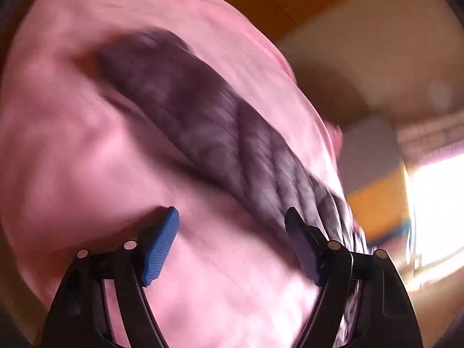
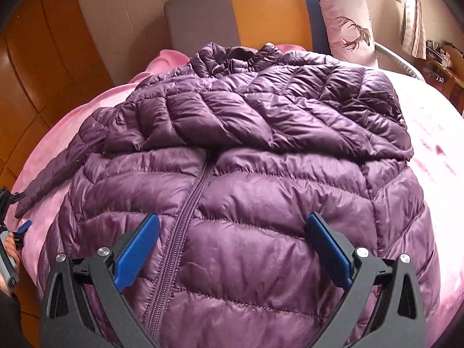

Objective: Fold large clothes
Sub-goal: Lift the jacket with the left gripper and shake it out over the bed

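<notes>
While the purple jacket [image 2: 237, 174] is lying zipper-up on the pink bedspread [image 2: 435, 150], you are holding both tongs wide and empty; its outstretched sleeve [image 1: 208, 133] is slanting just ahead of your left gripper [image 1: 232, 249], nearer than your right gripper [image 2: 232, 249].

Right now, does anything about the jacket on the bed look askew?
Yes. The purple jacket has its right sleeve folded across the chest, while the left sleeve trails out over the pink blanket.
</notes>
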Motion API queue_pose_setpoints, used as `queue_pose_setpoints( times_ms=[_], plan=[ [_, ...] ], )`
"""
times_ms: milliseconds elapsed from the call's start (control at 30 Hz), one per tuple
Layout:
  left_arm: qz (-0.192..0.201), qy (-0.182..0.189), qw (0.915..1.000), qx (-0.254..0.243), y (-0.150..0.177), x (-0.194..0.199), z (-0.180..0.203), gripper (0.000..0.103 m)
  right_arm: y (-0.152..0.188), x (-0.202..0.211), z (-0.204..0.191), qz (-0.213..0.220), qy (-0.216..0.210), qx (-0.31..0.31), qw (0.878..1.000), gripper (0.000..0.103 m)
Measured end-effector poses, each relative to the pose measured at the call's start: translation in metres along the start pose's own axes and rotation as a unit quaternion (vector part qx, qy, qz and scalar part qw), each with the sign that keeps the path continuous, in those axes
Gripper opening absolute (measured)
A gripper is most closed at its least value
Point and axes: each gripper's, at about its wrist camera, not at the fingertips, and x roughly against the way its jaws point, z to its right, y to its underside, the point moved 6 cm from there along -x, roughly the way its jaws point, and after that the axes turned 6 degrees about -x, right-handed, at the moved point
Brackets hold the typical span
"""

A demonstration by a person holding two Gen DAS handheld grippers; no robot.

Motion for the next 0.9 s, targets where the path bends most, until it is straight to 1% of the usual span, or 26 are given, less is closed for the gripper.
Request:
queue_pose_setpoints(
  times_ms=[100,133,167,200,233,267,300,333,367,433,467,500,533,567,633,733,767,800,833,867,900],
  plan=[
    [0.022,-0.001,0.9988,0.043,-0.028,0.002,-0.023,0.074,0.002,-0.005,0.002,-0.003,-0.002,-0.005,1.0,0.101],
    [0.026,-0.003,0.9983,0.052,-0.036,0.001,-0.028,0.068,0.005,-0.004,0.002,-0.002,-0.002,-0.006,1.0,0.101],
    [0.029,-0.01,0.9977,0.061,-0.043,-0.001,-0.033,0.056,0.006,-0.004,0.003,-0.003,-0.002,-0.005,1.0,0.101],
    [0.028,-0.016,0.997,0.071,-0.05,-0.005,-0.038,0.049,0.006,-0.005,0.003,-0.003,-0.001,-0.004,1.0,0.101],
    [0.023,-0.014,0.9972,0.07,-0.056,-0.01,-0.04,0.032,0.006,-0.005,0.003,-0.003,0.0,-0.003,1.0,0.101],
    [0.018,-0.019,0.9977,0.063,-0.06,-0.013,-0.039,0.019,0.007,-0.005,0.003,-0.003,0.002,-0.002,1.0,0.101],
    [0.019,-0.025,0.9981,0.053,-0.066,-0.01,-0.041,0.015,0.007,-0.006,0.002,-0.002,0.004,0.001,1.0,0.101],
    [0.025,-0.025,0.9988,0.033,-0.069,-0.007,-0.031,0.009,0.007,-0.007,0.002,-0.002,0.005,0.004,1.0,0.101],
    [0.031,-0.019,0.9992,0.014,-0.072,-0.003,-0.02,0.009,0.008,-0.008,0.002,-0.002,0.007,0.006,1.0,0.101],
    [0.047,0.004,0.9979,-0.044,-0.073,0.008,0.013,0.009,0.008,-0.009,0.001,-0.003,0.009,0.008,1.0,0.101],
    [0.053,0.017,0.9959,-0.071,-0.07,0.014,0.034,0.009,0.009,-0.01,0.001,-0.003,0.011,0.009,1.0,0.101],
    [0.06,0.034,0.9914,-0.111,-0.063,0.021,0.06,0.009,0.009,-0.01,0.0,-0.003,0.011,0.009,1.0,0.101],
    [0.065,0.049,0.9861,-0.145,-0.055,0.026,0.082,0.009,0.009,-0.011,0.001,-0.003,0.01,0.008,1.0,0.101],
    [0.066,0.072,0.9777,-0.186,-0.042,0.031,0.112,0.009,0.009,-0.01,0.001,-0.003,0.007,0.006,1.0,0.101],
    [0.061,0.108,0.9634,-0.238,-0.018,0.038,0.151,0.009,0.007,-0.008,0.002,-0.005,0.0,-0.002,1.0,0.101],
    [0.037,0.17,0.9349,-0.309,0.037,0.044,0.217,0.009,0.001,0.002,0.006,0.002,-0.022,-0.025,0.999,0.101],
    [0.028,0.188,0.9237,-0.332,0.057,0.045,0.236,0.009,-0.001,0.005,0.008,0.005,-0.026,-0.032,0.999,0.101],
    [0.015,0.209,0.9061,-0.367,0.084,0.044,0.259,0.009,-0.004,0.009,0.012,0.008,-0.029,-0.04,0.999,0.1],
    [0.003,0.225,0.8925,-0.391,0.106,0.043,0.274,0.009,-0.006,0.013,0.015,0.012,-0.034,-0.048,0.998,0.1],
    [-0.02,0.244,0.8753,-0.417,0.135,0.04,0.289,0.009,-0.009,0.018,0.019,0.016,-0.04,-0.057,0.997,0.1],
    [-0.039,0.254,0.8625,-0.436,0.157,0.038,0.297,0.01,-0.013,0.023,0.022,0.021,-0.046,-0.067,0.996,0.099]
  ],
)
